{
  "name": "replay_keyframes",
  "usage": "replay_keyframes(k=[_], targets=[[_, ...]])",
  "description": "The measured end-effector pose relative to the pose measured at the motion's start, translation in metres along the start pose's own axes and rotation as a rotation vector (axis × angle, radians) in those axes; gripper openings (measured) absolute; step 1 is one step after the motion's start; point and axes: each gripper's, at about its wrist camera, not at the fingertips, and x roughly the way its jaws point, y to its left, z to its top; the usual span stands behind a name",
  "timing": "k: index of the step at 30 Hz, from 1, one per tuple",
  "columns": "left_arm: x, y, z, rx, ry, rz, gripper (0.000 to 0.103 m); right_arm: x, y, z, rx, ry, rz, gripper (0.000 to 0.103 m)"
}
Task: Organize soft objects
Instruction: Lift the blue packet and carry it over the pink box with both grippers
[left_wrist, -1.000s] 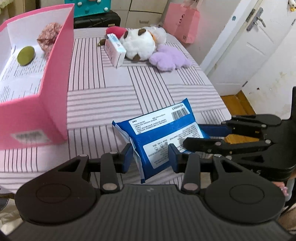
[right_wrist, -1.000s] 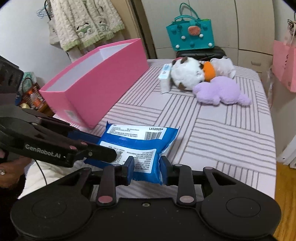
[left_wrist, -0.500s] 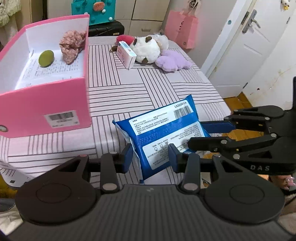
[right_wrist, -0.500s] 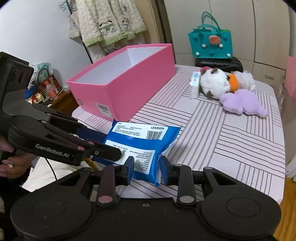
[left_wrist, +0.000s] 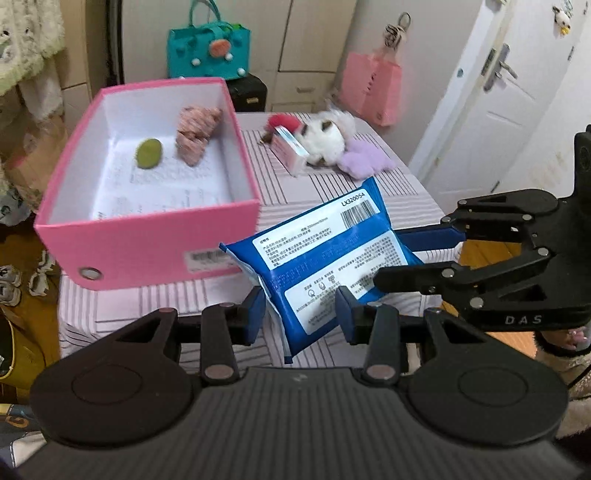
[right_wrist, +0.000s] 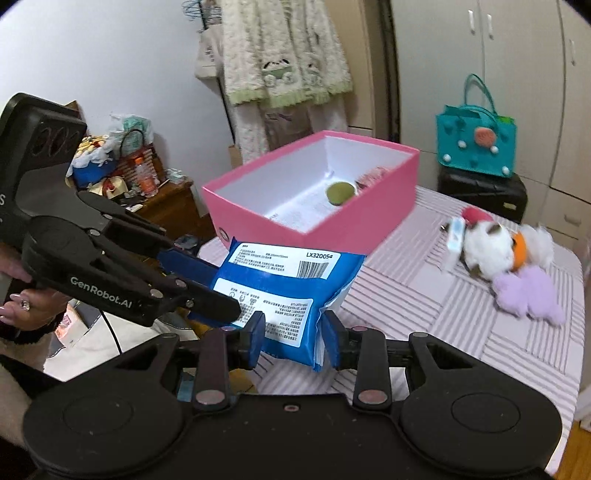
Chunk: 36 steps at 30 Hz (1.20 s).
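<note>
The blue wipes packet (left_wrist: 325, 266) hangs in the air just in front of the pink box (left_wrist: 155, 254), its printed white labels facing up and its far end tipped toward the box's near wall. The left gripper (left_wrist: 301, 312) pinches the packet's near end between its two blue pads, and the right gripper (right_wrist: 291, 334) clamps the packet's other end the same way, so both are closed on the one packet. In the right wrist view the left gripper's arm reaches in from the side away from the box, its blue finger lying against the packet's edge. The pink box stands open on the striped tablecloth (left_wrist: 332, 184), and on its white floor lie a green oval thing (left_wrist: 149, 153) and, just beside it toward the far wall, a crumpled pink cloth (left_wrist: 195, 136). Beyond the box on the tablecloth, well apart from the packet, a white plush toy (left_wrist: 327, 138) lies touching a purple plush toy (left_wrist: 364, 162), with a small white carton (left_wrist: 290, 147) leaning against the white one. Behind the box a teal bag (right_wrist: 476, 144) sits on a black case (right_wrist: 480, 195).
</note>
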Motion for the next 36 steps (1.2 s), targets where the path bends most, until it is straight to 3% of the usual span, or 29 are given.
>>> replay_keyframes(k=[10,20,27,36], targets=[[-0.029,0.029,0.025,0.002,-0.114,0.065,0.040,0.007,0.016,0.047,-0.061,-0.068,0.026,0.042],[-0.014,0.081,0.074,-0.061,-0.176,0.109,0.040,0.051,0.004,0.097,-0.040,-0.103,0.044,0.042],[0.027,0.118,0.111,-0.101,-0.113,0.095,0.040,0.096,-0.013,0.125,-0.004,-0.105,-0.021,0.042],[0.089,0.155,0.134,-0.168,0.037,0.079,0.040,0.152,-0.039,0.143,0.050,-0.001,-0.063,0.042]])
